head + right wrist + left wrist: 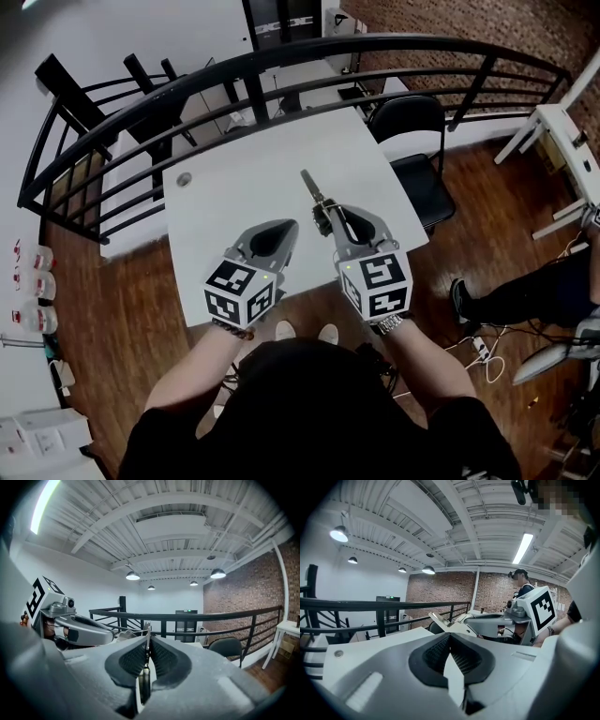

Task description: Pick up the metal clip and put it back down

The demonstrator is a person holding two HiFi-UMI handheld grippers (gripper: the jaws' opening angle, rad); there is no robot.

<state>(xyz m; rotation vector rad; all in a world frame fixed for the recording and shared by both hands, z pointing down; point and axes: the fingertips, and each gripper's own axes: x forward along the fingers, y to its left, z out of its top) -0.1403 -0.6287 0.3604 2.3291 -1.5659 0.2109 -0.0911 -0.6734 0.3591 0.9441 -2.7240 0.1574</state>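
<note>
The metal clip (pixel 312 190) is a slim silver piece that sticks out forward and to the left from my right gripper (pixel 326 217), which is shut on it over the white table (pixel 234 183). In the right gripper view the clip (pixel 148 632) shows as a thin upright edge pinched between the dark pads. My left gripper (pixel 286 228) hovers just left of the right one with its jaws shut on nothing. From the left gripper view (pixel 450 638) the clip (pixel 439 621) shows tilted in front of the right gripper (pixel 497 625).
A small round disc (pixel 184 178) lies at the table's far left corner. A black chair (pixel 417 141) stands at the table's right side and a black curved railing (pixel 281 58) runs behind it. A person's leg (pixel 525 292) and a white stand (pixel 562 131) are at the right.
</note>
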